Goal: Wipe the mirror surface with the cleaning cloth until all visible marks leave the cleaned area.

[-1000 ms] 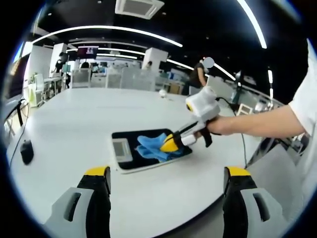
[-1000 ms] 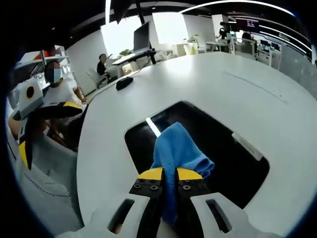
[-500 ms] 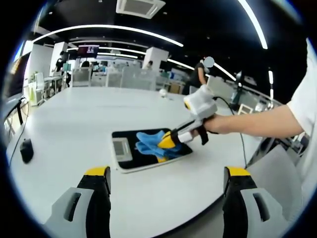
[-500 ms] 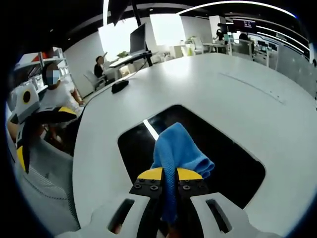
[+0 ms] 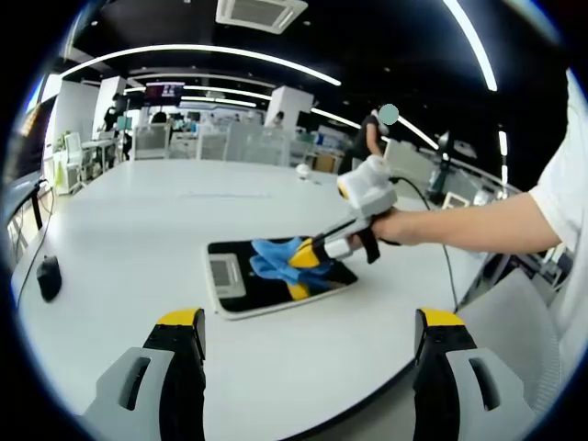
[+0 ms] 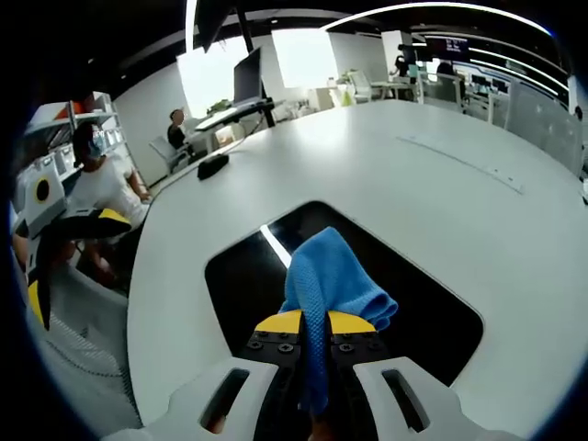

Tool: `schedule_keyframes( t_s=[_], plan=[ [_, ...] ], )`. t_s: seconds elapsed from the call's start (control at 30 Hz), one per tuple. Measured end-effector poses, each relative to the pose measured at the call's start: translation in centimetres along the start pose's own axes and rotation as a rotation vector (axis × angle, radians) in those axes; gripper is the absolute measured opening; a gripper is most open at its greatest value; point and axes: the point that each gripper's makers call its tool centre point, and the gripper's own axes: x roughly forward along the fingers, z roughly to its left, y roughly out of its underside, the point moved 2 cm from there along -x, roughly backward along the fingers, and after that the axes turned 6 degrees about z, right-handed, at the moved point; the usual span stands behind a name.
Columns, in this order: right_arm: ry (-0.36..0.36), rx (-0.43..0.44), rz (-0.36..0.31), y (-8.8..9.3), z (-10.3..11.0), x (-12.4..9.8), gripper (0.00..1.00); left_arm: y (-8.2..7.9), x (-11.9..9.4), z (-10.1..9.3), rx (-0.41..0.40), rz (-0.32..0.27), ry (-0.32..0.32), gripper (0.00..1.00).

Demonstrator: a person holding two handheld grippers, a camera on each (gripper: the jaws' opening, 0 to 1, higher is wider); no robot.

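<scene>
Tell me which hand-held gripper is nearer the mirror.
Right. The right hand-held gripper is over the mirror, clamping the blue cloth. The left hand-held gripper hangs open, back from the mirror near the table edge.

A crumpled blue cleaning cloth (image 6: 329, 276) rests on the dark rectangular mirror (image 6: 432, 322) lying flat.

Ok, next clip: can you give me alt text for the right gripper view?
The right gripper is shut on a blue cleaning cloth and presses it onto a dark mirror lying flat on a white table. The left gripper hangs at the left edge, off the table.
</scene>
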Motion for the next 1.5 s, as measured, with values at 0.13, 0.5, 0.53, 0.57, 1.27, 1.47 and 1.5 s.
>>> schedule_keyframes(
  t_s=[0.13, 0.5, 0.53, 0.57, 1.27, 1.47, 1.5],
  plan=[
    [0.008, 0.004, -0.004, -0.1, 0.0, 0.0, 0.04, 0.0, 0.0, 0.0, -0.005, 0.002, 0.001, 0.94],
    [0.022, 0.016, -0.013, -0.8, 0.2, -0.1, 0.04, 0.0, 0.0, 0.2, -0.006, -0.006, -0.01, 0.96],
    [0.024, 0.015, -0.013, -0.9, 0.2, -0.2, 0.04, 0.0, 0.0, 0.2, -0.006, -0.006, -0.01, 0.96],
    [0.025, 0.015, -0.012, -0.9, 0.2, -0.2, 0.04, -0.1, 0.0, 0.2, -0.006, -0.006, -0.011, 0.96],
    [0.066, 0.036, -0.027, -1.9, -2.5, 0.6, 0.04, 0.0, 0.0, 0.3, -0.013, -0.004, -0.015, 0.95],
    [0.064, 0.04, -0.025, -1.9, -2.9, 0.8, 0.03, 0.0, 0.0, 0.3, -0.014, -0.002, -0.015, 0.95],
    [0.064, 0.039, -0.025, -1.9, -2.8, 0.7, 0.03, 0.0, 0.0, 0.3, -0.015, -0.003, -0.014, 0.95]
  ],
)
